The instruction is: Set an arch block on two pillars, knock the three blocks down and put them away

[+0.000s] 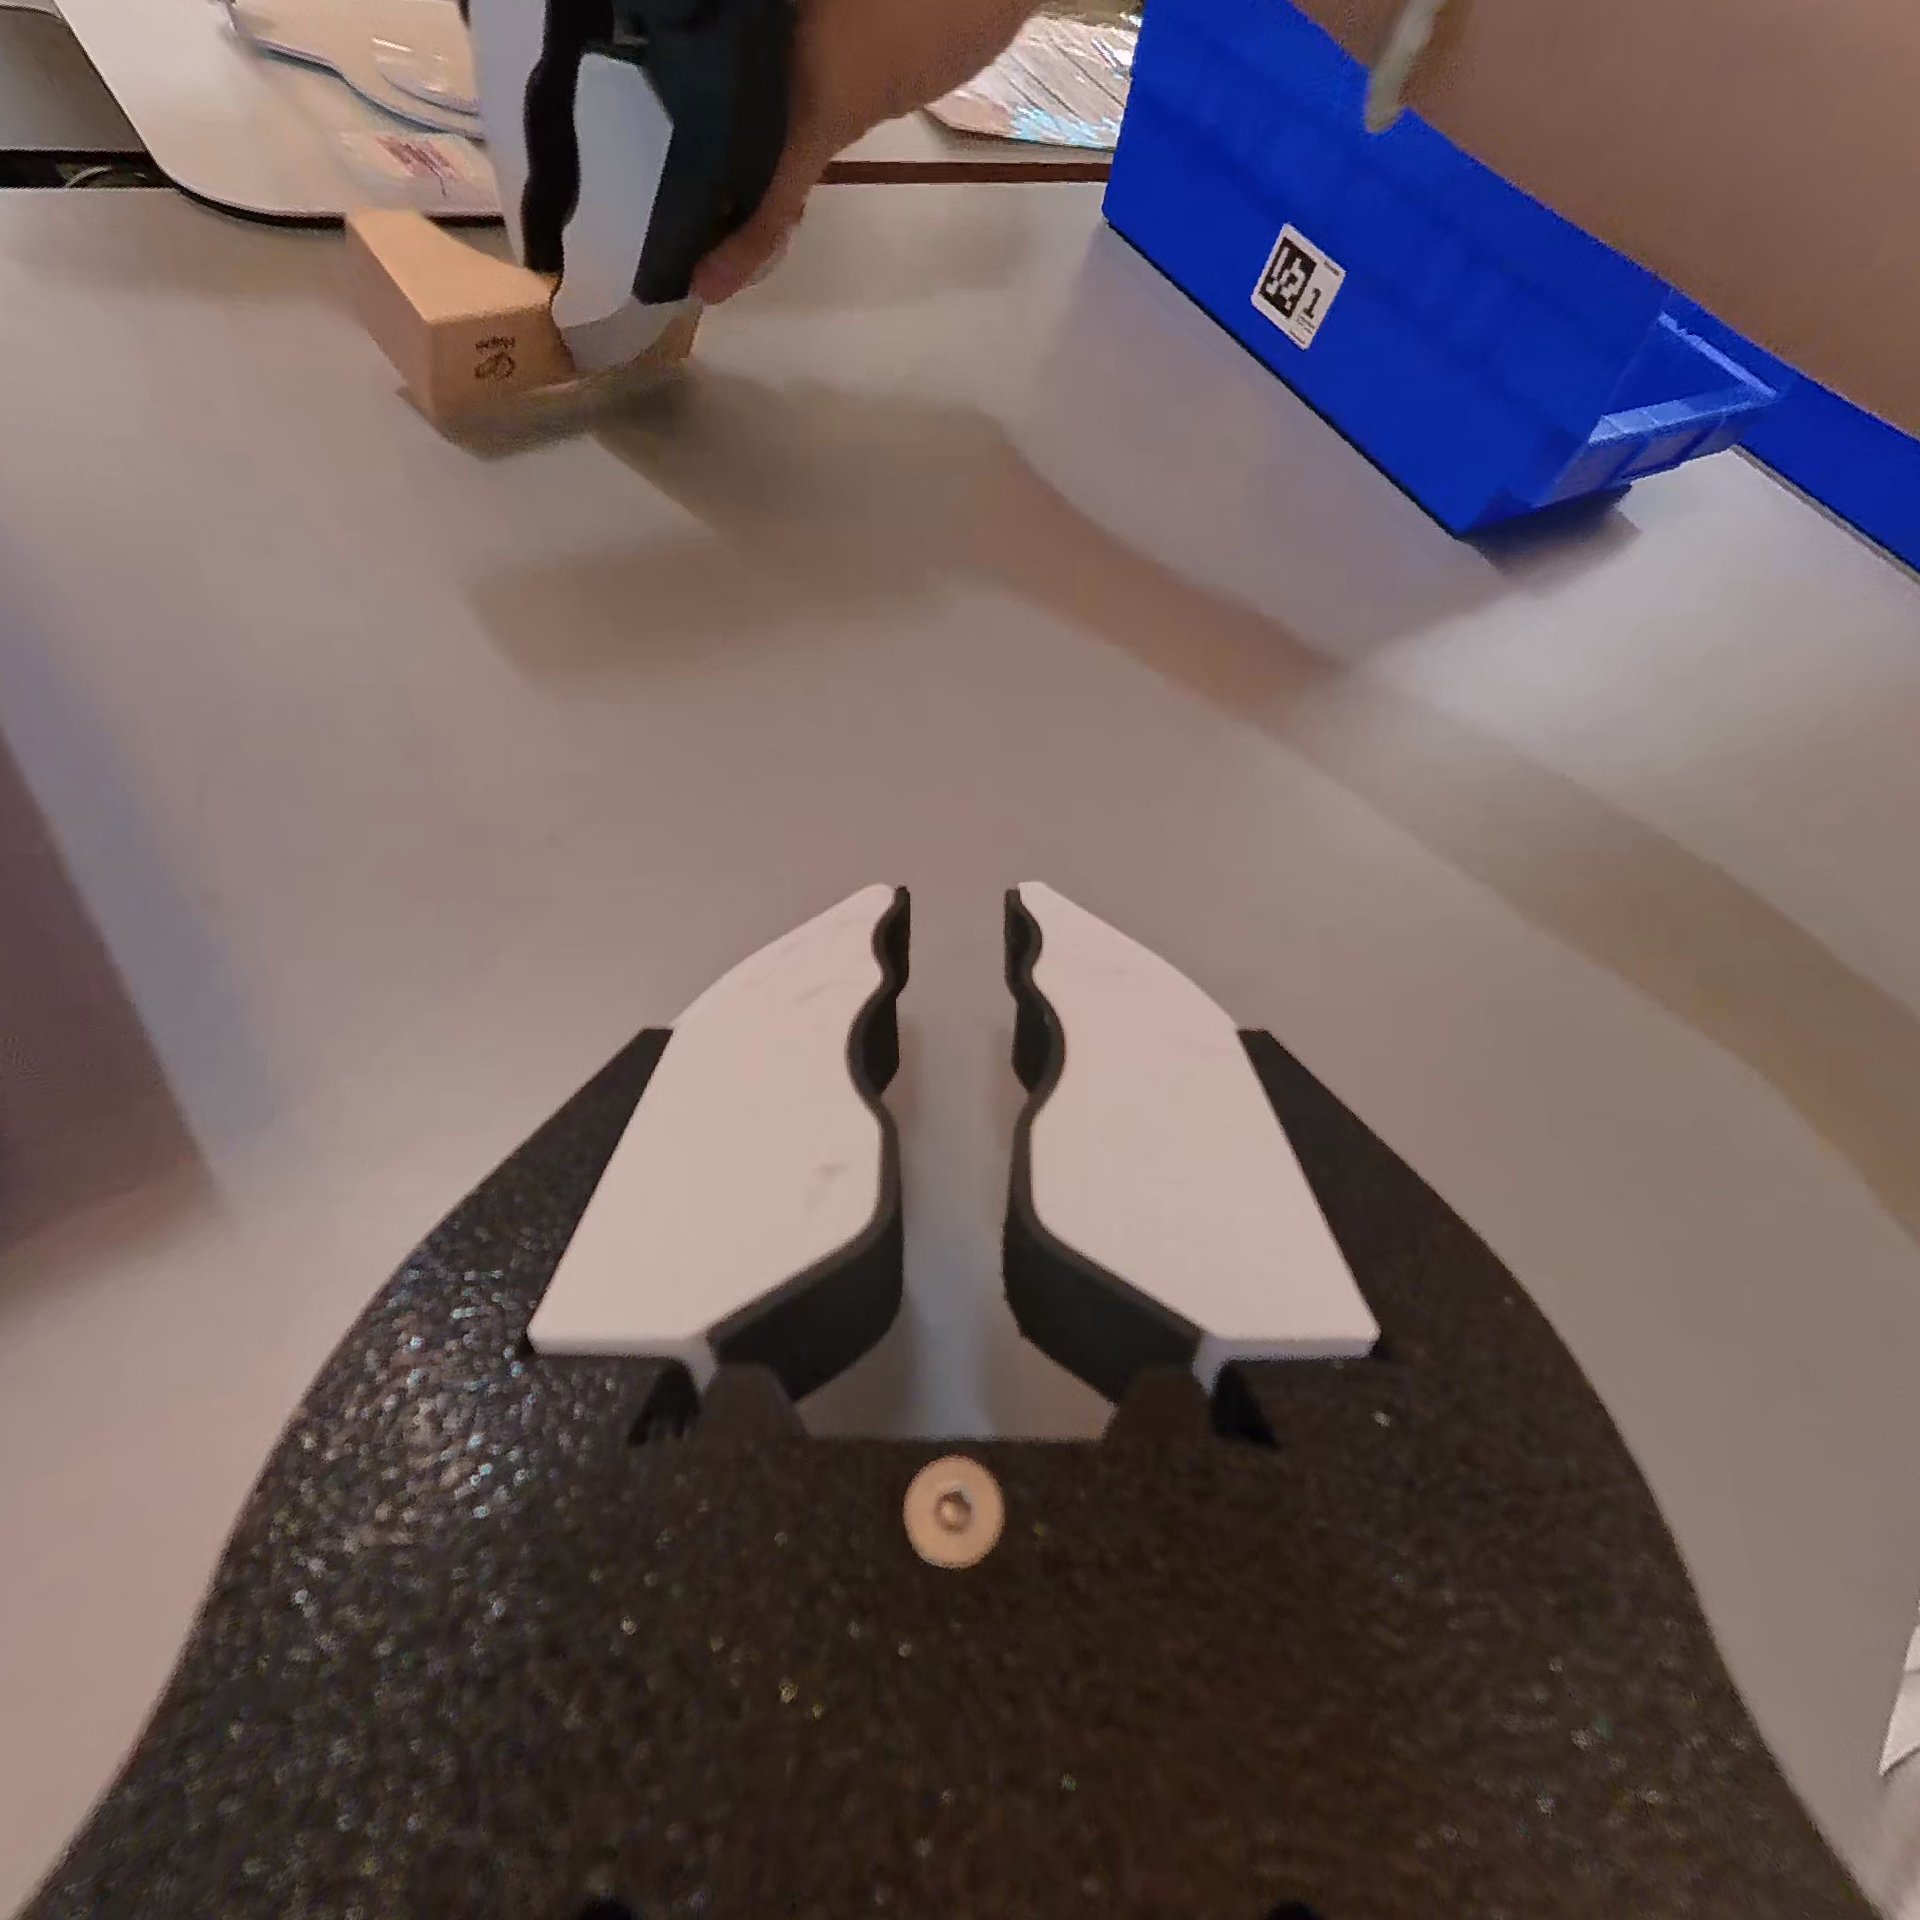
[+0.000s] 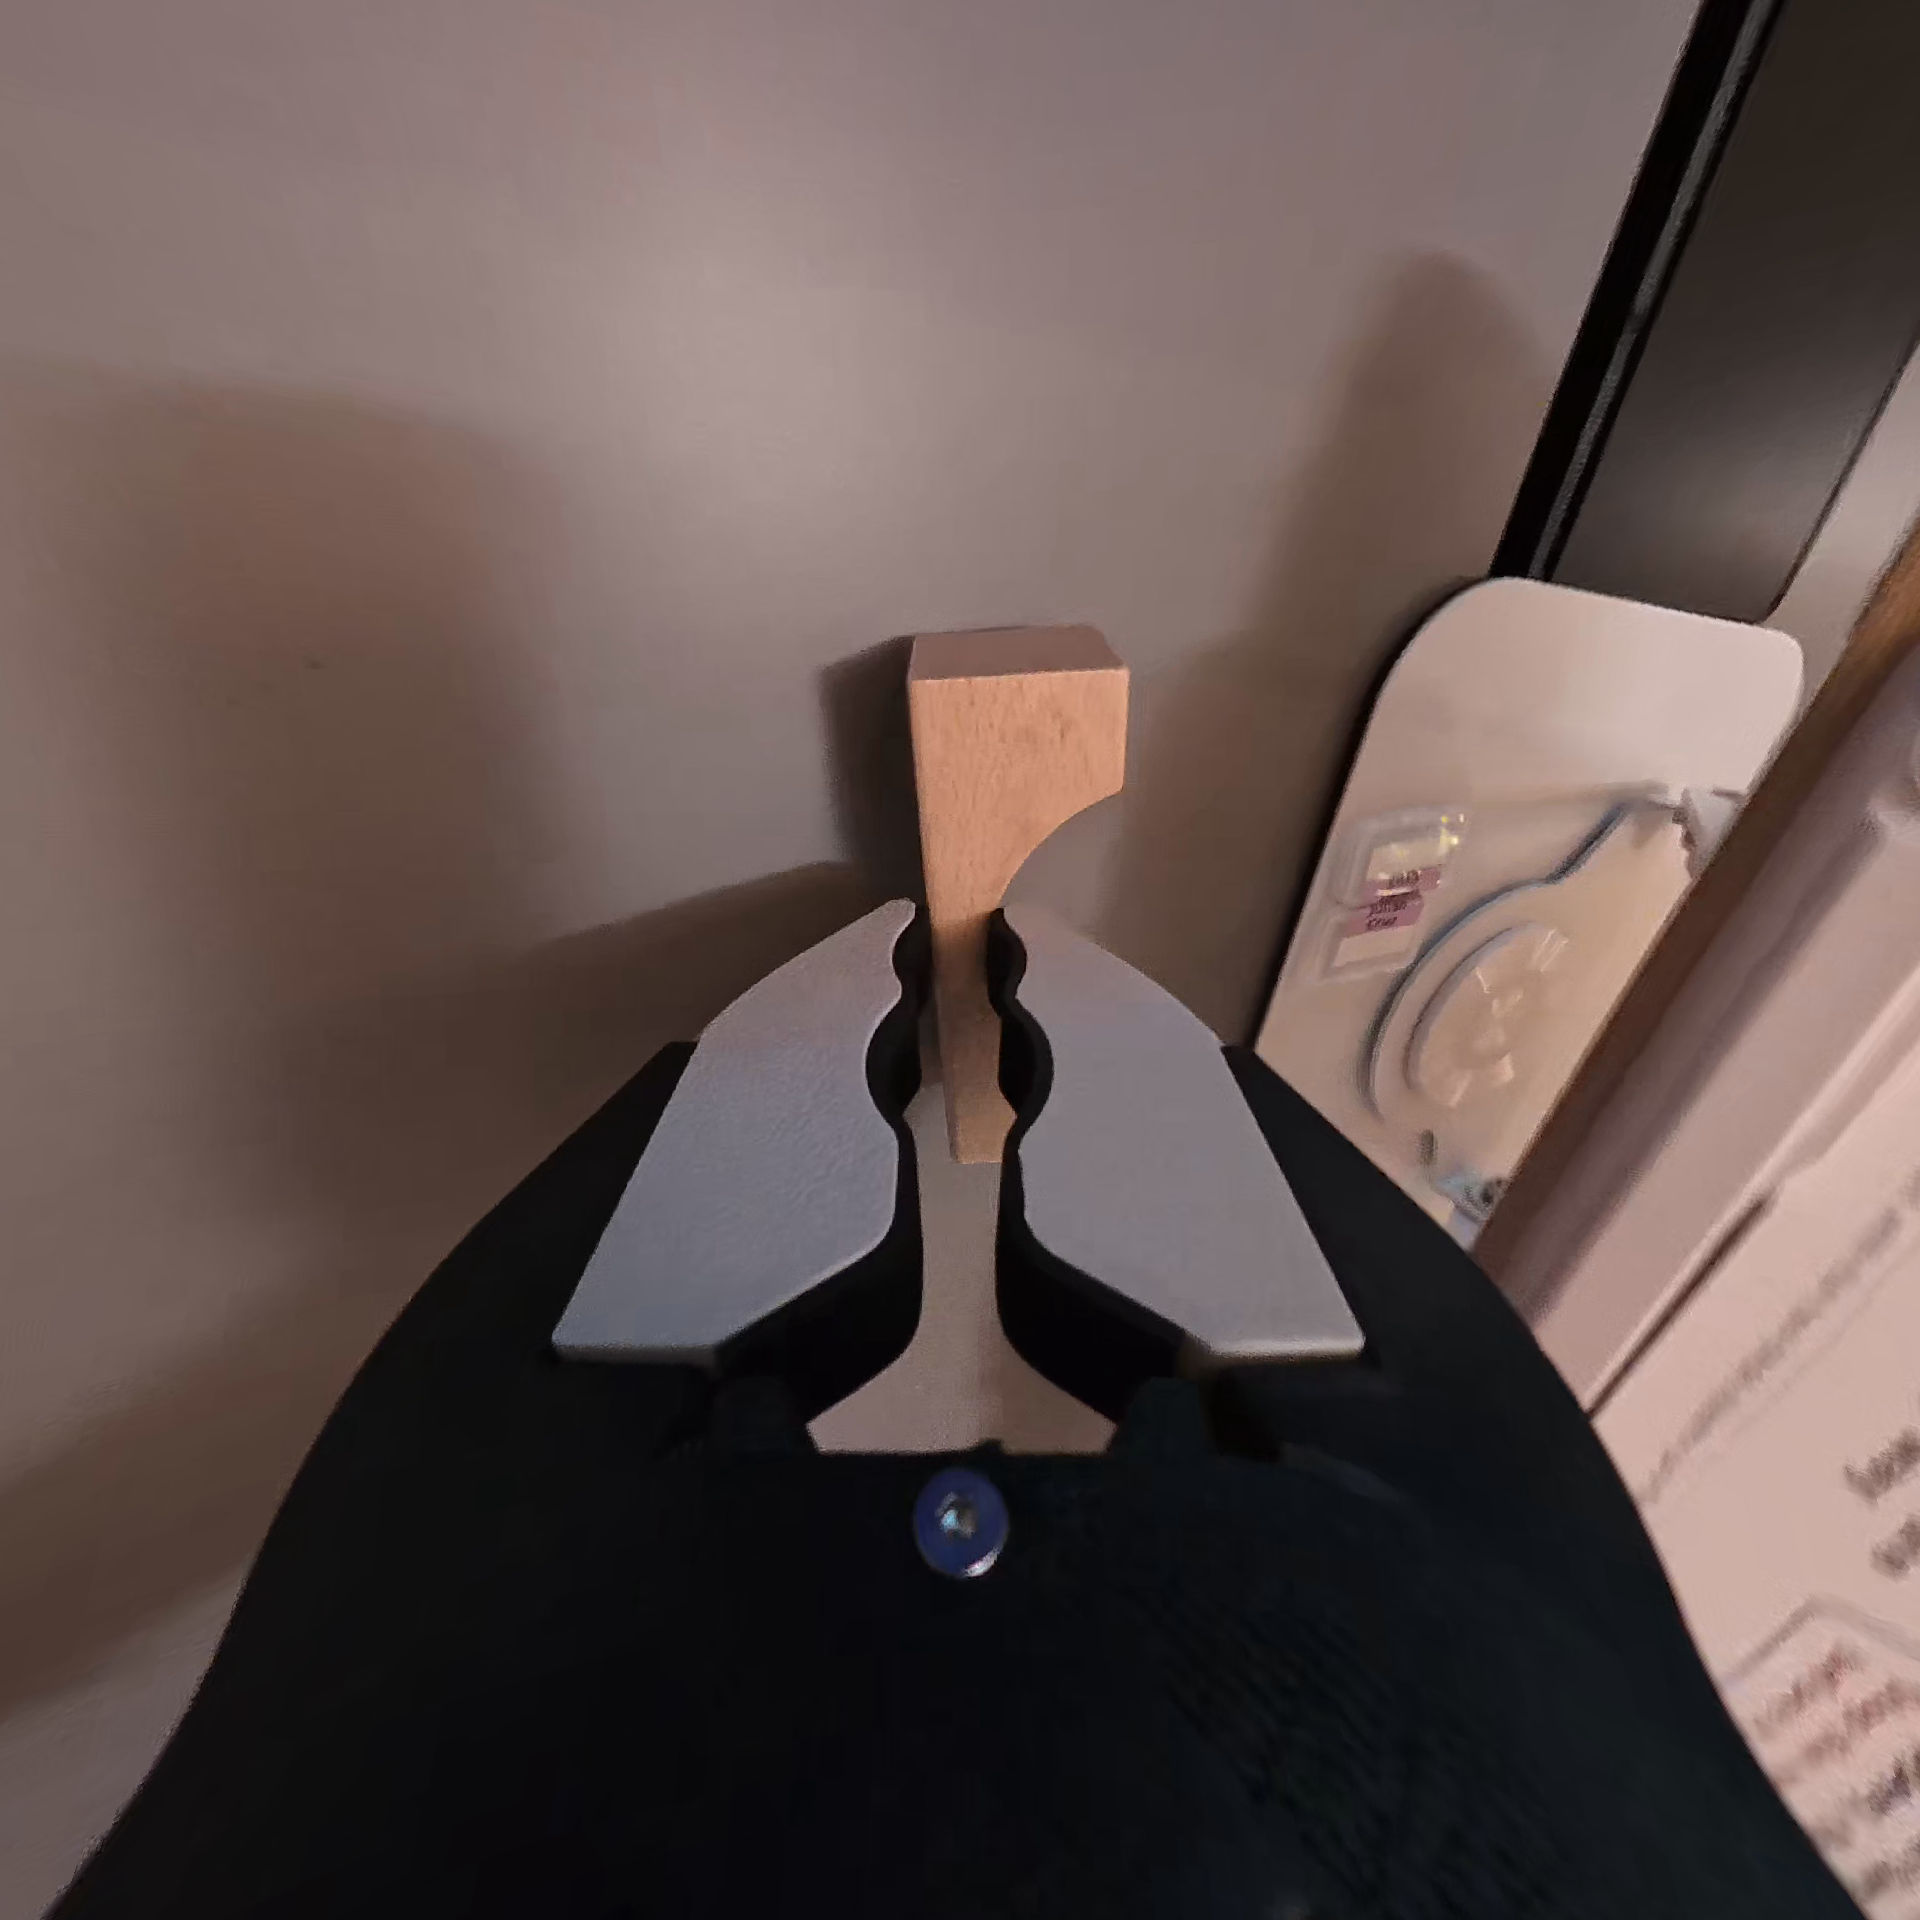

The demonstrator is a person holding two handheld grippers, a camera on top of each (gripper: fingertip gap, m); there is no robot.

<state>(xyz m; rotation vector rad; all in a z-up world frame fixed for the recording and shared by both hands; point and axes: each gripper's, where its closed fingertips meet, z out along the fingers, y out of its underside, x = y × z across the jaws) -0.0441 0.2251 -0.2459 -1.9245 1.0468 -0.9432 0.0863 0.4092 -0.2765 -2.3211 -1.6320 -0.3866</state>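
My right gripper is shut on a light wooden block with a curved cut-out on one side. Its pads clamp the block's narrow lower part, and the block's squared end sticks out past the fingertips over the grey table. In the left wrist view this gripper, held by a hand, stands at the far left with the block down on the table. My left gripper hovers over the bare table in the near middle. Its jaws are narrowly apart with nothing between them.
A blue plastic bin with a black-and-white marker tag stands at the far right, a brown surface above it. A white packet with blue outlines and printed sheets lie by the table's dark edge. Silver foil lies behind. Across from one pair of fingers to the other is roughly 25 centimeters.
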